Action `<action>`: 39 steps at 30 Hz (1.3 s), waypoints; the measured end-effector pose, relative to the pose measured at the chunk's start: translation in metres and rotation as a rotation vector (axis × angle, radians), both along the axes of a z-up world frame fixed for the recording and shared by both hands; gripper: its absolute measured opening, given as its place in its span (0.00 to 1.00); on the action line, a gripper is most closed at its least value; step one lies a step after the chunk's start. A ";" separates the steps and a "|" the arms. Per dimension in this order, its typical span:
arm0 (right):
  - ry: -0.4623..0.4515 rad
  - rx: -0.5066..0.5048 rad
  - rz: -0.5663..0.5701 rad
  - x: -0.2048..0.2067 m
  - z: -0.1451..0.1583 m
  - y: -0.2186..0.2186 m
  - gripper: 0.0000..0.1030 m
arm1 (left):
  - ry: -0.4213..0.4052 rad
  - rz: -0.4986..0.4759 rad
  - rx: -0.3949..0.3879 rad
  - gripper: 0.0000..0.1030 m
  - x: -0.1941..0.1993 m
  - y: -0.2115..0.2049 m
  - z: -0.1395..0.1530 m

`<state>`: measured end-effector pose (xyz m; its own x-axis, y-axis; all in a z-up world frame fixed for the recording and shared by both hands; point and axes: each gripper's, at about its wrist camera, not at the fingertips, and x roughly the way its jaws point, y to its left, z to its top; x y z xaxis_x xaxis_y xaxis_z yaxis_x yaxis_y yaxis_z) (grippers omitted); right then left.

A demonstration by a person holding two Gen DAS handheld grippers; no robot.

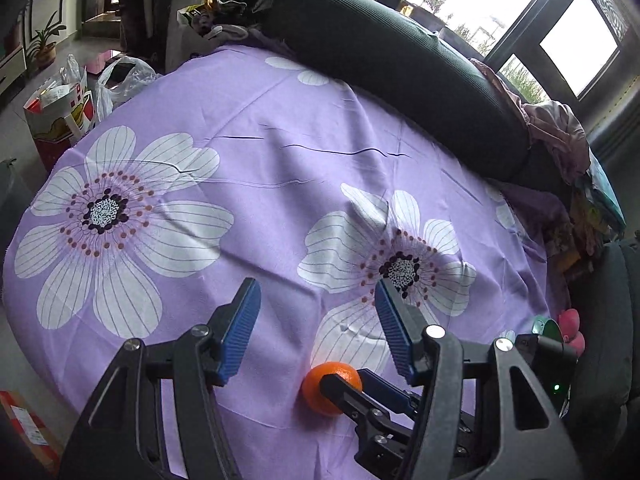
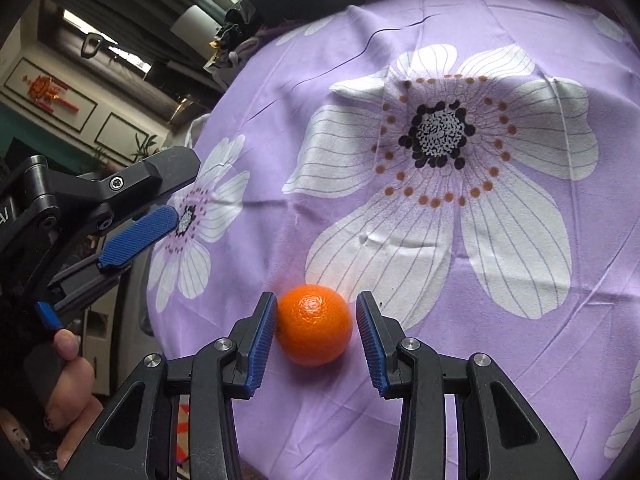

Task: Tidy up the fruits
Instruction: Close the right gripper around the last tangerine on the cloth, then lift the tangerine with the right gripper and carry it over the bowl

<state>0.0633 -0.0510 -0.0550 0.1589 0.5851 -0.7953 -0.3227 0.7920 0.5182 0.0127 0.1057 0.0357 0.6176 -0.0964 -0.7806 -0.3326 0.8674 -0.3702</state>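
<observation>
Here, right fingers [image 2: 316,340] set apart around the orange [image 2: 314,325], astride it: left pad [image 2: 262,346] touching or nearly touching the peel, right pad [image 2: 370,344] a clear gap away, so not yet gripped. Resting on the purple flowered cloth [image 2: 400,240], at the near edge of a big white petal, and seen likewise from the left wrist view as an orange [image 1: 330,388] half hidden behind the right fingers [image 1: 360,390]. Left fingers [image 1: 316,336] wide and empty, hanging over the cloth [image 1: 280,180] just beyond the fruit; also visible at the left of the right wrist view [image 2: 140,232], held by a hand [image 2: 68,392].

Likely step: closing on the orange to lift it. Risks from here, as judgement only:
- Uneven closing, one pad already at the peel, pushing the round fruit sideways and rolling it out across the cloth.
- Soft, wrinkled cloth giving under it, letting it tip away or bunching up into the pads.
- Pinching low on the curve, squeezing it upward and out.
- Crowding between the two grippers, close together here, knocking the fruit.

Pink and green things [image 1: 568,320] at the far right edge too cropped to identify.
</observation>
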 end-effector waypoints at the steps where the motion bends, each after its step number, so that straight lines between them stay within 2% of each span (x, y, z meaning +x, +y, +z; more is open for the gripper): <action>1: 0.012 0.020 -0.008 0.001 -0.003 0.000 0.40 | -0.002 -0.002 0.003 0.58 0.000 -0.001 0.000; 8: 0.006 0.056 -0.016 0.000 -0.004 0.000 0.40 | 0.000 -0.044 0.004 0.58 0.004 -0.012 -0.001; 11: 0.001 0.070 -0.059 0.002 0.002 -0.010 0.39 | 0.000 -0.063 0.006 0.58 0.005 -0.017 -0.001; 16: -0.078 0.055 -0.213 0.012 0.027 -0.058 0.39 | 0.000 -0.120 -0.002 0.58 0.011 -0.030 -0.004; 20: -0.112 -0.003 -0.355 0.020 0.034 -0.099 0.39 | 0.017 -0.217 -0.010 0.58 0.020 -0.056 -0.013; 25: -0.056 -0.049 -0.451 0.033 0.020 -0.129 0.39 | 0.072 -0.376 0.019 0.57 0.033 -0.100 -0.035; 30: -0.013 -0.040 -0.481 0.041 0.011 -0.139 0.39 | 0.150 -0.438 0.137 0.56 0.043 -0.130 -0.065; 35: 0.015 -0.002 -0.484 0.042 0.007 -0.145 0.39 | 0.076 -0.550 0.099 0.55 0.041 -0.148 -0.068; 39: 0.035 0.034 -0.486 0.043 0.003 -0.152 0.40 | 0.041 -0.592 0.091 0.54 0.042 -0.162 -0.071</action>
